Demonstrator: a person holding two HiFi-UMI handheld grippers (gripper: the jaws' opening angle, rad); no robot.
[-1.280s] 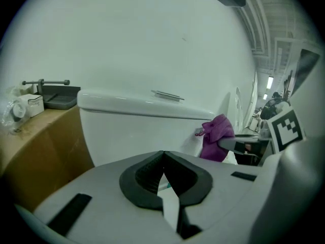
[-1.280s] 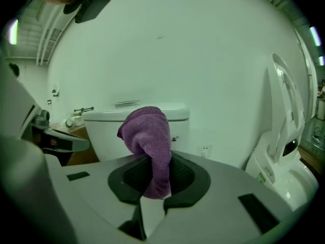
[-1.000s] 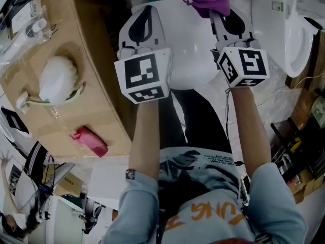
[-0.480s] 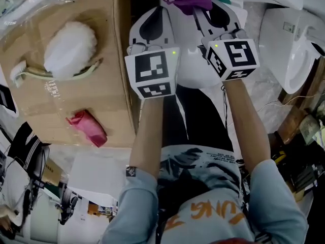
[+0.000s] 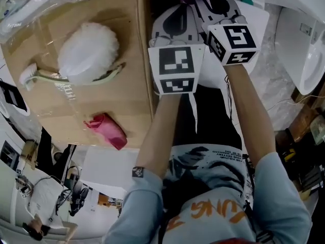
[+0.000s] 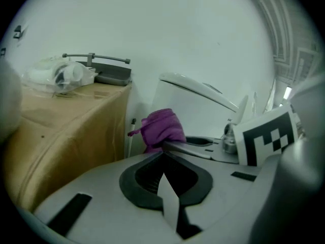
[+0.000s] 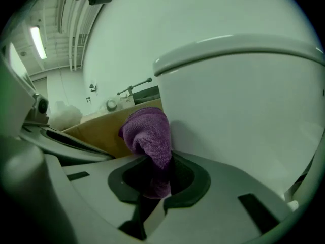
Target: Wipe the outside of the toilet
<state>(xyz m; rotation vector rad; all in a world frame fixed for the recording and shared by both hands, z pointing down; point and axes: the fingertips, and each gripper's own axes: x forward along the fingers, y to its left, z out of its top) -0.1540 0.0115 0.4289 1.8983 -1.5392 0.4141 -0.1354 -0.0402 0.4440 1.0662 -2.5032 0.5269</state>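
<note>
Wiping seems barely started: right gripper [image 7: 155, 176] fingers pinch purple cloth [image 7: 148, 135] near toilet [image 7: 244, 116]; left gripper [image 6: 165, 159] fingers pressed together, empty.

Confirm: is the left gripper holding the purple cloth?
No: the left gripper has its jaws together on nothing, while the purple cloth is clamped in the right gripper.

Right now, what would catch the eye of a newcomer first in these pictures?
A purple cloth, pinched in the right tongs, stands close beside the white toilet. In the head view, at left, a fluffy white brush and a crumpled pink cloth lie on a cardboard box.
</note>
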